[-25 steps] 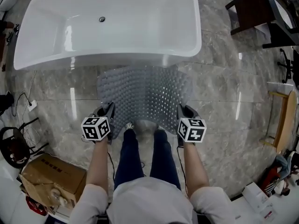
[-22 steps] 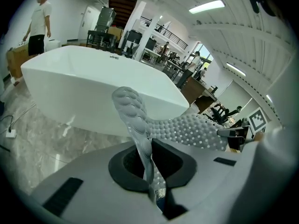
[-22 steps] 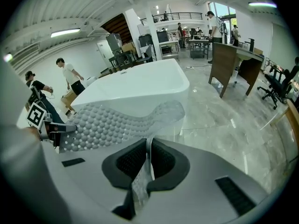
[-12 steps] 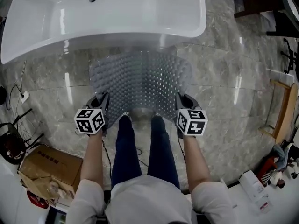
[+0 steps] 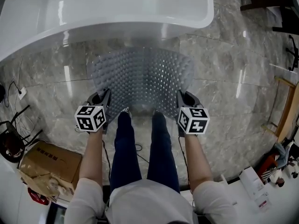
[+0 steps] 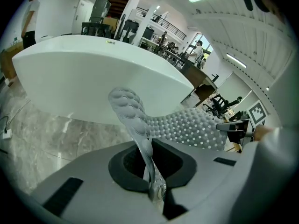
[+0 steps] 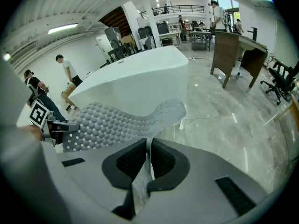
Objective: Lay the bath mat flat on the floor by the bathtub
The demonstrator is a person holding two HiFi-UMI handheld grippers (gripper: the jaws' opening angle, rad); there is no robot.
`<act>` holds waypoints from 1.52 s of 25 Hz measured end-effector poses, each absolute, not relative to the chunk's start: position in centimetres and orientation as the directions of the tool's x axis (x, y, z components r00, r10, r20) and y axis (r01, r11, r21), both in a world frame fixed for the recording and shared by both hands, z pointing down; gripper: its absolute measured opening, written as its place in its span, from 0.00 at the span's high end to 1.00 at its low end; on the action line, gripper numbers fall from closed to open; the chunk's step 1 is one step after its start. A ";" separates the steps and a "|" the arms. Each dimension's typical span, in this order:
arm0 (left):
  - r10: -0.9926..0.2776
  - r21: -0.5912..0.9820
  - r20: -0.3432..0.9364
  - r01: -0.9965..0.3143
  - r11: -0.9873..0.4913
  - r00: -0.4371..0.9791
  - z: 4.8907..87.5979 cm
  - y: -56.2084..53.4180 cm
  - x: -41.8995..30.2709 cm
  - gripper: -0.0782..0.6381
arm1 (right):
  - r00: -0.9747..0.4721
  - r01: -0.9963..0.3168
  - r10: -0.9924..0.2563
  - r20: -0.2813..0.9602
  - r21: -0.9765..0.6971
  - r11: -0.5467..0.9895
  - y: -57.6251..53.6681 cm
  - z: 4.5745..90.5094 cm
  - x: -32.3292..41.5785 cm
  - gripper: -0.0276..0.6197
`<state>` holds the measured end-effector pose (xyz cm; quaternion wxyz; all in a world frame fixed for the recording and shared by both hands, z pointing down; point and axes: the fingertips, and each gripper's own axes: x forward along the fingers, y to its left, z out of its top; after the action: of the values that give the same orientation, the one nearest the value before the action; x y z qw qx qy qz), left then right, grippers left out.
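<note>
Grey marble floor [image 5: 224, 78] spreads beneath a white bathtub [image 5: 117, 8] that fills the top of the head view.

The bath mat [image 5: 142, 76], a translucent grey sheet studded with bumps, stretches from the person's front toward the tub, with its far edge near the tub's base. Whether that edge touches the floor cannot be told. The left tongs [image 6: 150, 167] are clamped on the mat's near left corner, and the right tongs [image 7: 148, 164] are clamped on its near right corner. Each gripper view shows the thin rim pinched between closed pads. From each grip the sheet rises, curls over and sags across to the other side, so it is not flat.

The main risk is probably uneven lowering. If one corner drops or is let go first, the limp sheet would likely fold over or keep the lengthwise ridge seen down its middle. The far edge could also ride up the tub wall if pushed forward. The person's shoes [image 5: 124, 112] sit just under the near edge, so the mat could drape over them instead of lying on the floor.
</note>
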<state>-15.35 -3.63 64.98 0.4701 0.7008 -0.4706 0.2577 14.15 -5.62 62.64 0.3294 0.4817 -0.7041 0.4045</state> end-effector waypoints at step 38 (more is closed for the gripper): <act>-0.348 0.383 0.836 -0.906 -0.180 0.423 82.6 -6.6 -13.5 0.83 | -0.267 -0.959 -0.370 0.890 -0.210 0.189 -8.1 81.4 16.9 0.90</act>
<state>-13.54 -6.61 82.57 0.4613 0.7062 -0.4441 0.3021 16.86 -8.13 81.42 0.3594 0.4869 -0.6823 0.4101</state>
